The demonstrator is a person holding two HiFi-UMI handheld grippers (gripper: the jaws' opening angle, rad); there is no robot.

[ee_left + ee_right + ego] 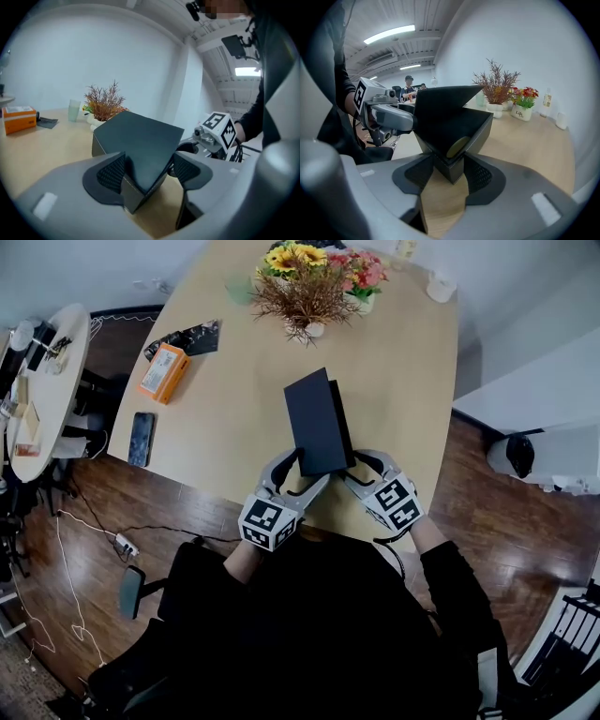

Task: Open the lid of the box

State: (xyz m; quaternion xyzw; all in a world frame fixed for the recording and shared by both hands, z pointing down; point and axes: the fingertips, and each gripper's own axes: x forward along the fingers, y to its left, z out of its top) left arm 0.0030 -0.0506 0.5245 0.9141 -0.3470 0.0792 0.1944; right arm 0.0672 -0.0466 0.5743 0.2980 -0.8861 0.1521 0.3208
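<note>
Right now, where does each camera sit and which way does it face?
Head view: on the person's head, facing down at the table; shows left gripper, right gripper, sleeves.
Left gripper view: on the left gripper, along its jaws at the lid; right gripper beyond.
Right gripper view: on the right gripper, at the box base; left gripper beyond.
Shared: both gripper views show the plant.

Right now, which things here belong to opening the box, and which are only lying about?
For the job: box; its raised lid; left gripper, closed on the lid; right gripper, closed on the box.
Lying about: orange carton; phone; dried plant; flower pot; white cup.
</note>
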